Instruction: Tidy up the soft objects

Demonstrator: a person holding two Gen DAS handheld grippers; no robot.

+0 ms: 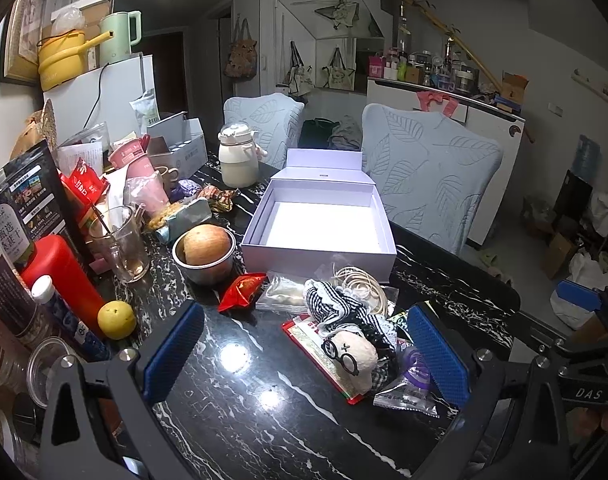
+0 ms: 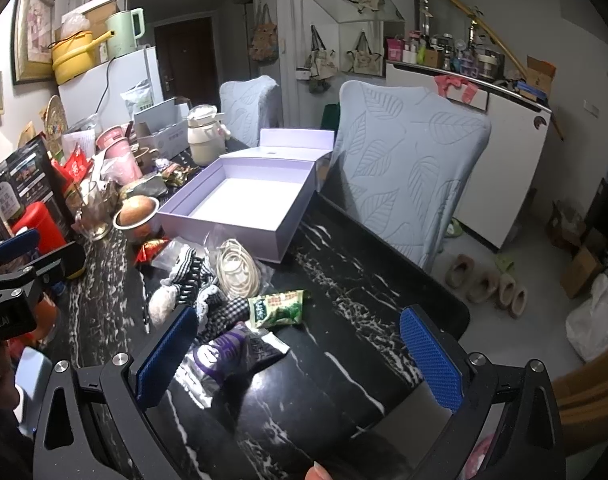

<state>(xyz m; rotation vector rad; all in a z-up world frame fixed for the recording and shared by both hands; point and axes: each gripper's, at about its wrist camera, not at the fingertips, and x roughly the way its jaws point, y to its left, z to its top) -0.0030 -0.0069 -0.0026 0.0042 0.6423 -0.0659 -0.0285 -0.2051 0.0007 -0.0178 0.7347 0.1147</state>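
Observation:
A soft doll with a cream head, black glasses and a checked dress lies on the black marble table, between my left gripper's blue pads. My left gripper is open and empty above the table. An open lilac box stands behind the doll, empty. In the right wrist view the doll lies left of centre, by the left pad. My right gripper is open and empty. The box is farther back.
Snack packets lie around the doll: purple, green, red. A coil of cord lies by the box. A steel bowl with fruit, a glass, a lemon and bottles crowd the left. Covered chairs stand behind.

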